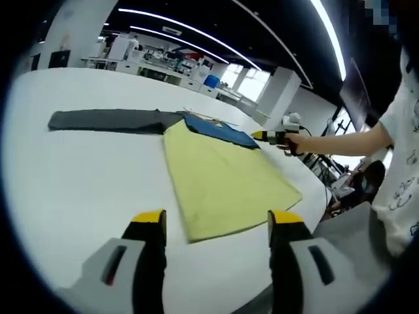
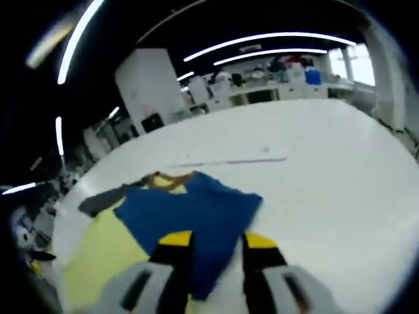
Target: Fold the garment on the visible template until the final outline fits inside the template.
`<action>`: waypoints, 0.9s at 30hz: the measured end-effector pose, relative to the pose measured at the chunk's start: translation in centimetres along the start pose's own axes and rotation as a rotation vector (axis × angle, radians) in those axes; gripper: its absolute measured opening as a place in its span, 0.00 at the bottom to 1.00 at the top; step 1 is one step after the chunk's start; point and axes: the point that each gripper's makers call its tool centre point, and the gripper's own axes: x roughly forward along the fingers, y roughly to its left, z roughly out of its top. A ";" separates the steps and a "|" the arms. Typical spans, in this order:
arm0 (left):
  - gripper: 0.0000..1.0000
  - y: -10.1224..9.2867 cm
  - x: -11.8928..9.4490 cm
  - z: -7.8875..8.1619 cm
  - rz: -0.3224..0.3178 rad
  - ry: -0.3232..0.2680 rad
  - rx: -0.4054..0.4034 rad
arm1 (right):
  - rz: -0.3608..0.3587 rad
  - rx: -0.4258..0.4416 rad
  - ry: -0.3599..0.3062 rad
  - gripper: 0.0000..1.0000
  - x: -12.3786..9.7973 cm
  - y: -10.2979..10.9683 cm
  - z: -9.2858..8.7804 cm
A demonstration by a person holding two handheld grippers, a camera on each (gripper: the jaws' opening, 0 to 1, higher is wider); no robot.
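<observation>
Folding underway on white desk (image 1: 78, 190). Left claw (image 1: 215, 221) released, hovering at near edge of yellow template (image 1: 222, 183). Dark grey strip (image 1: 105, 120) lies far left. Blue garment (image 2: 190, 212) rests on template's far end; right claw (image 2: 218, 239) over its edge, jaws apart, grip unclear. Next: pinch edge, fold inward.

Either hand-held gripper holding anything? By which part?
No. Left hand-held gripper and right hand-held gripper are open, empty, over yellow cloth and blue cloth.

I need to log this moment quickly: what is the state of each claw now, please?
Left claw: open, holding nothing, above the near edge of the yellow sheet.
Right claw: open, at the blue garment, not gripping it.
</observation>
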 end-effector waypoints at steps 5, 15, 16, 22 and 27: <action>0.60 -0.2 0.1 0.3 -0.009 -0.007 0.005 | 0.055 -0.086 0.023 0.50 -0.9 0.5 -0.7; 0.61 -0.2 0.0 0.9 -0.017 -0.027 0.004 | 0.086 -0.172 0.030 0.83 -3.1 2.1 -1.9; 0.61 -0.2 0.0 0.9 -0.018 -0.029 0.003 | 0.084 -0.183 0.033 0.85 -3.3 2.4 -2.1; 0.61 -0.2 -0.5 1.2 -0.024 -0.041 0.008 | 0.104 -0.241 0.018 0.90 -3.3 4.8 -1.4; 0.61 -0.3 -1.0 1.0 -0.027 -0.032 0.035 | 0.136 -0.299 0.022 0.86 -1.6 7.5 -0.6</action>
